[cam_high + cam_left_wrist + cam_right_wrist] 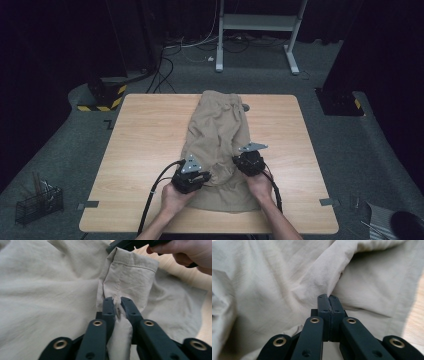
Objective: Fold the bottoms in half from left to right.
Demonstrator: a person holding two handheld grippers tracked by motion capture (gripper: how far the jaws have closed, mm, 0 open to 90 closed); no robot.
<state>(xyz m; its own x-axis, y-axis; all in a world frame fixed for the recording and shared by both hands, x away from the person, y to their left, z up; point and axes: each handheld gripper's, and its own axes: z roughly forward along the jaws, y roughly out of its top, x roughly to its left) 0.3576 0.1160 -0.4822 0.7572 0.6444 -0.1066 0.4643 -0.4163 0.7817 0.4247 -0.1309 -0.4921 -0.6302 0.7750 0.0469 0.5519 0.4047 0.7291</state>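
Wooden table [140, 150], bare margins around beige shorts [220, 130]; left gripper [117, 305], right gripper [328, 300] each pinching fabric fold.

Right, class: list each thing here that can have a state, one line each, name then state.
Beige shorts: rumpled, lying lengthwise on the table.
Left tongs: shut on a hem fold of the shorts.
Right tongs: shut, pinching a ridge of the fabric.

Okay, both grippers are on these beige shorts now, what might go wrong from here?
1. The left gripper pinches only a thin hem seam of the beige shorts; a pull may slip it free.
2. The right gripper holds a loose fold, so lifting may bunch the cloth unevenly.
3. The waistband lies at the table's far edge; dragging could slide it off.
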